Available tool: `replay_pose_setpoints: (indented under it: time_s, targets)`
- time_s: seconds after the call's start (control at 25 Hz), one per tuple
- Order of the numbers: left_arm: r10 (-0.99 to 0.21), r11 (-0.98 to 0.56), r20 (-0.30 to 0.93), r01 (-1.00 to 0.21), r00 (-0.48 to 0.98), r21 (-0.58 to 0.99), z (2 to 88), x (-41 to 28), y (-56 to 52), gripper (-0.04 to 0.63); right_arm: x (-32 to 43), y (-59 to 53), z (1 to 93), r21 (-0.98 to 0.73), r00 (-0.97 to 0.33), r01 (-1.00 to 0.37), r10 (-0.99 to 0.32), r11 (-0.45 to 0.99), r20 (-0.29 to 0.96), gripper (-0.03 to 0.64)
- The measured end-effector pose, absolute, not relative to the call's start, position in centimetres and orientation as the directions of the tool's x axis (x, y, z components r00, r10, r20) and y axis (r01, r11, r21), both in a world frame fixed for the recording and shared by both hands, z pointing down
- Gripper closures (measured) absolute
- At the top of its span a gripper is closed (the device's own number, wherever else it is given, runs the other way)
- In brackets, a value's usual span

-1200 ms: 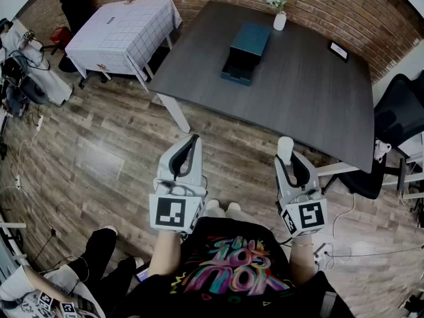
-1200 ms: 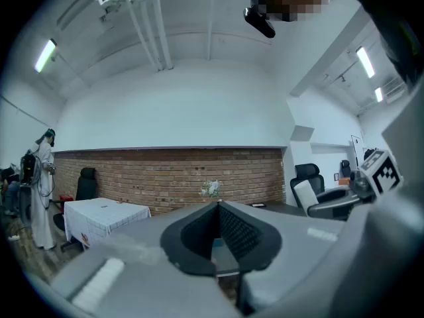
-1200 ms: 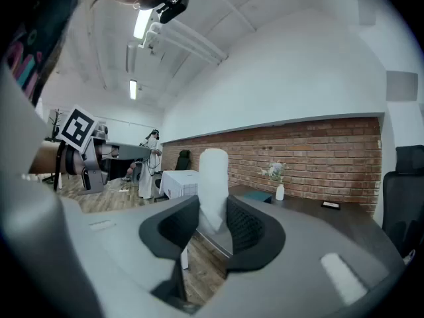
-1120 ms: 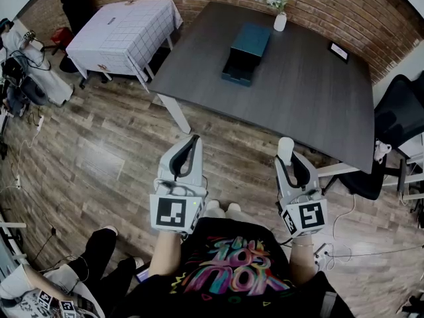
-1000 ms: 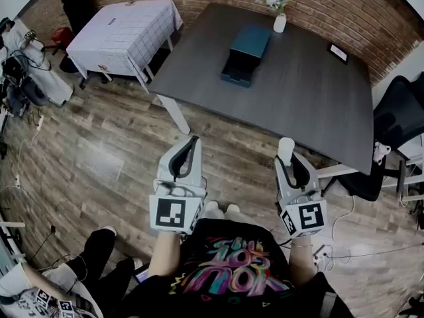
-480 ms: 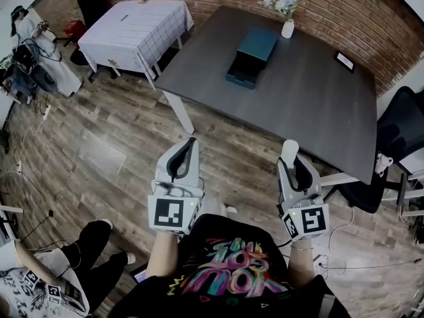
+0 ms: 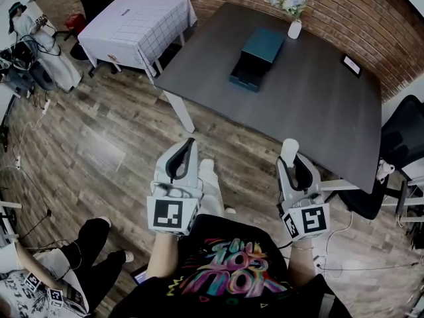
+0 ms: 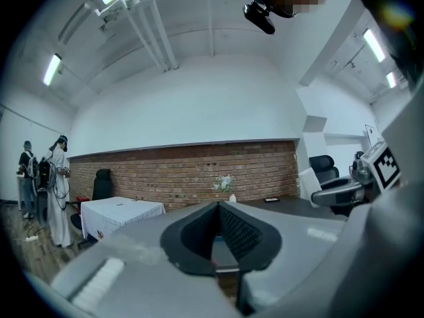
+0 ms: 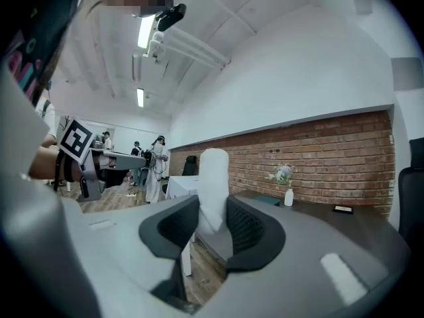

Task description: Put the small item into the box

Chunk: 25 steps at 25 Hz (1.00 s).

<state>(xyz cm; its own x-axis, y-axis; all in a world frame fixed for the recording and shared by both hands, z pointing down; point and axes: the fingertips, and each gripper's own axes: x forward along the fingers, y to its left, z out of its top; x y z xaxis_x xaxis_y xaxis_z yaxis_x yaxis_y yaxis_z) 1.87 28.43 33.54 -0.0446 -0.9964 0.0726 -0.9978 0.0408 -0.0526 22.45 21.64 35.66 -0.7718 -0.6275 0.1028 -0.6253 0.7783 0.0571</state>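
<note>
White and smooth, the small item [image 7: 287, 147] looks like a light, stiff cylinder, probably a little slippery. The right hand-held gripper [image 7: 292, 163] is clamped on its lower part, its top standing clear of the jaws, well short of the teal box [image 7: 256, 53] on the dark surface [image 7: 318, 111]. A hold low on its sides seems sound. The left hand-held gripper [image 7: 186, 150] has its jaws together, empty. Since the earlier frame a white shoe [image 7: 207, 177] has stepped forward between the grippers; the grip is unchanged
</note>
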Motion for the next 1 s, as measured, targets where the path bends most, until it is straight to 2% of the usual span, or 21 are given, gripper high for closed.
replay_pose_setpoints:
  time_s: [0.24, 0.68, 1.0]
  targets:
    - [-0.997, 0.027, 0.072, -0.999, -0.029, -0.036, 34.4, -2.9, 23.0, 0.594, 17.8, 17.0, 37.0, 0.055, -0.761, -0.635, -0.637, 0.77, 0.122, 0.486]
    - [-0.991, -0.114, 0.076, -0.993, 0.111, -0.038, 33.5, -11.9, 7.0, 0.594, 8.2, 4.2, 35.9, 0.062, -0.692, -0.711, -0.712, 0.701, 0.119, 0.486]
    - [-0.971, -0.216, 0.115, -0.976, 0.211, -0.029, 34.1, -15.4, -1.2, 0.594, 6.5, -3.2, 35.7, 0.055, -0.587, -0.8, -0.799, 0.597, 0.126, 0.486]
